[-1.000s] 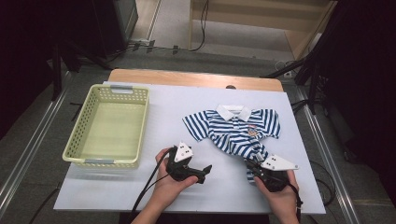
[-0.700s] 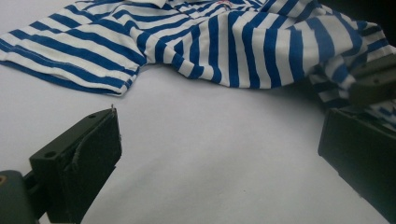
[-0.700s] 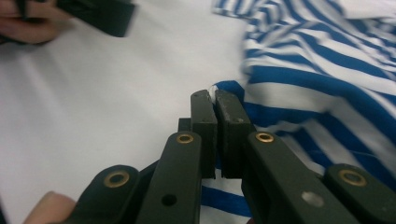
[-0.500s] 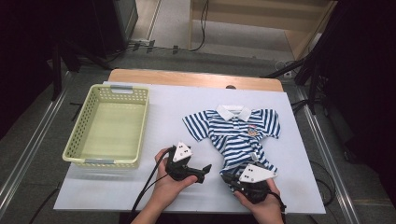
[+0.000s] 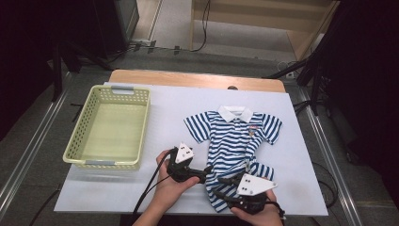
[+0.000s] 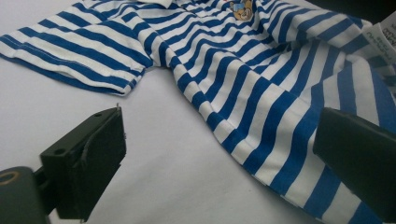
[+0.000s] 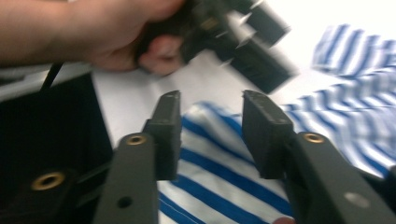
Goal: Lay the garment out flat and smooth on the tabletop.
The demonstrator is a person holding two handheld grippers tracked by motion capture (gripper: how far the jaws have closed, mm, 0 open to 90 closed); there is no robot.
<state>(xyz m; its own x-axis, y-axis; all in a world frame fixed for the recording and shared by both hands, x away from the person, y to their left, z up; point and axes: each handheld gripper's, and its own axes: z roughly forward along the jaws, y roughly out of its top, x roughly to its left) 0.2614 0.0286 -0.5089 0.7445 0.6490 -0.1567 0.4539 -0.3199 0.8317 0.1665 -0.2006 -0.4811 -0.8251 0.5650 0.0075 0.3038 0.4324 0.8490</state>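
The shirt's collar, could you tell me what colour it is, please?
Plain white, unlike the blue-and-white striped shirt body; the collar shows best in the high view.

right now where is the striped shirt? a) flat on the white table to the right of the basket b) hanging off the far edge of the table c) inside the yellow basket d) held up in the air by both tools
a: the striped shirt lies spread on the white table, to the right of the basket, whose inside holds nothing.

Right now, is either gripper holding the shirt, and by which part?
Neither. The left gripper stands open at the striped shirt's left edge; the right gripper is open over its bottom hem, not yet closed on it.
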